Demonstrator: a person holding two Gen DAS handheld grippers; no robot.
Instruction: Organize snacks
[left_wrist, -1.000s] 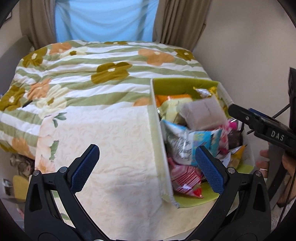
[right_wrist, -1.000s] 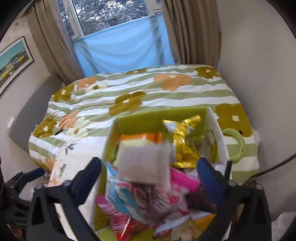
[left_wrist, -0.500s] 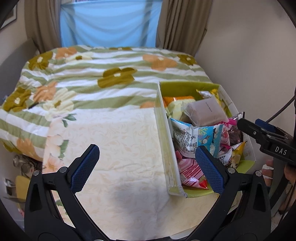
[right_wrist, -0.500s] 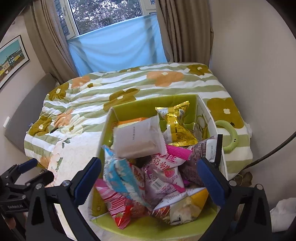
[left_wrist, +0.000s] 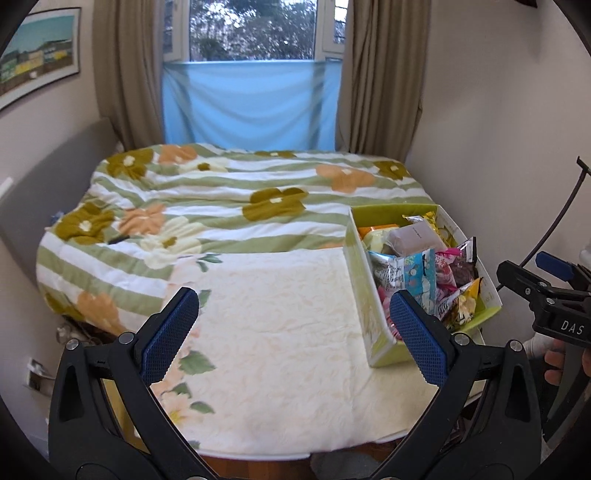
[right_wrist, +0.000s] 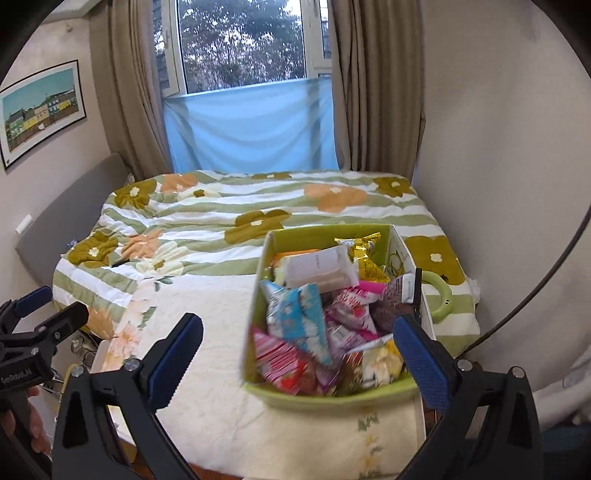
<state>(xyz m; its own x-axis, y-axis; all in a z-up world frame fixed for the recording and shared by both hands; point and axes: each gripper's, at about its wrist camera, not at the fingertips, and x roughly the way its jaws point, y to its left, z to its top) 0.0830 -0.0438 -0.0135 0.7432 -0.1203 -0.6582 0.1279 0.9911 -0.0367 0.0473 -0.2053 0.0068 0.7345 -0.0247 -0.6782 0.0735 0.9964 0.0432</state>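
Left wrist view: my left gripper (left_wrist: 293, 325) hangs over the bare cream cloth (left_wrist: 273, 332) with its blue-padded fingers (left_wrist: 170, 332) spread wide and nothing between them. The green snack box (left_wrist: 360, 295) sits on the right side of that cloth, just beyond my right-hand finger, and it is heaped with packets. A pale grey wrapped packet (left_wrist: 415, 238) lies on top toward the back, a blue-and-white packet (left_wrist: 415, 273) stands up in the middle, and a yellow one (left_wrist: 463, 301) leans at the near right corner. My right gripper (left_wrist: 546, 291) shows at the right edge, off the table, with a few of my fingers on its handle.

In the right wrist view that gripper (right_wrist: 297, 345) is likewise held apart and empty, hovering in front of the box (right_wrist: 332, 397). A gold foil packet (right_wrist: 364, 254) rests against the back wall, a red-striped packet (right_wrist: 279, 360) lies at the near left, and pink ones (right_wrist: 352, 312) fill the centre. A green ring (right_wrist: 441, 295) lies on the flowered quilt (right_wrist: 221, 214) just right of the box.
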